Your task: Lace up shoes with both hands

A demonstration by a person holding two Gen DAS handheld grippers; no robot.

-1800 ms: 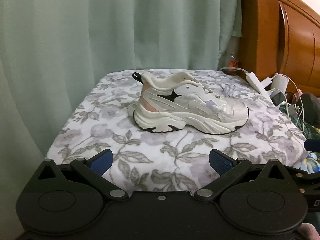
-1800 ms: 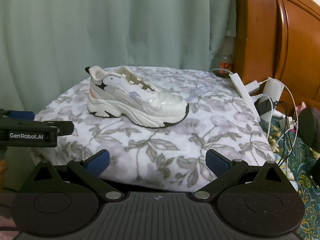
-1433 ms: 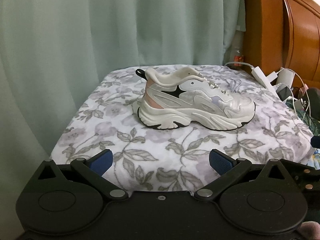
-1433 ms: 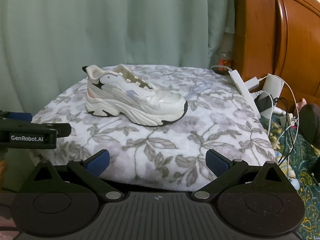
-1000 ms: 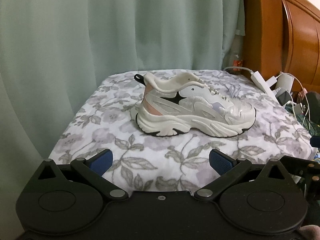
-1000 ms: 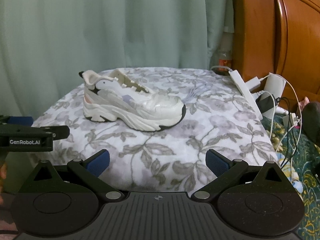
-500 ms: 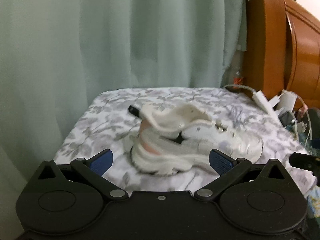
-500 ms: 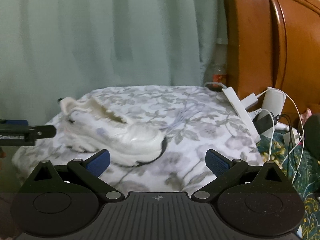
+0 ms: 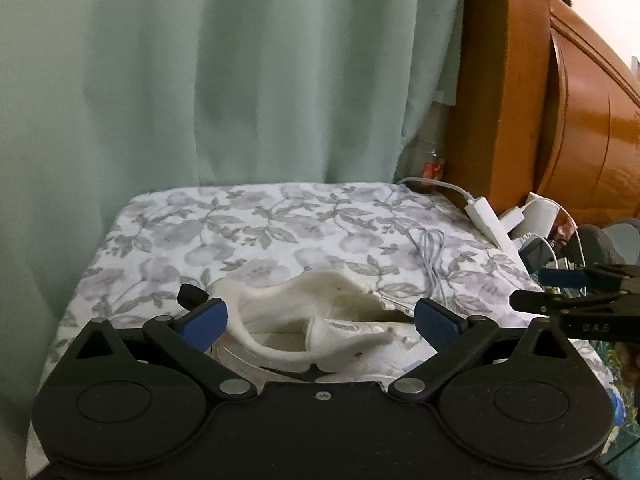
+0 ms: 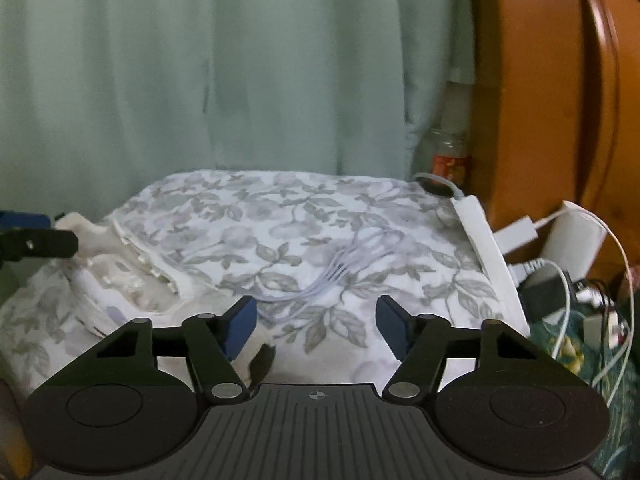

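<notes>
A white chunky sneaker (image 9: 304, 320) lies on the floral cloth (image 9: 248, 240), toe to the right. My left gripper (image 9: 320, 320) is open and hovers over it, with the heel collar between the blue pads (image 9: 204, 320), not pressed. In the right wrist view the sneaker (image 10: 120, 280) is at the left, its black toe tip under my left finger. My right gripper (image 10: 317, 326) has its jaws closing, with only cloth between them. A loose pale lace (image 10: 344, 268) lies just beyond its fingertips. The lace (image 9: 432, 256) also shows to the right of the shoe.
A white power strip (image 10: 484, 240), chargers and cables (image 10: 568, 240) crowd the cloth's right edge. A bottle with a red label (image 10: 450, 152) stands at the back by the wooden headboard (image 10: 560, 80). A green curtain (image 10: 240, 60) hangs behind.
Both grippers have moved forward over the cloth. The shoe now sits between my left fingers. My right gripper has swung towards the lace and its jaws have narrowed.
</notes>
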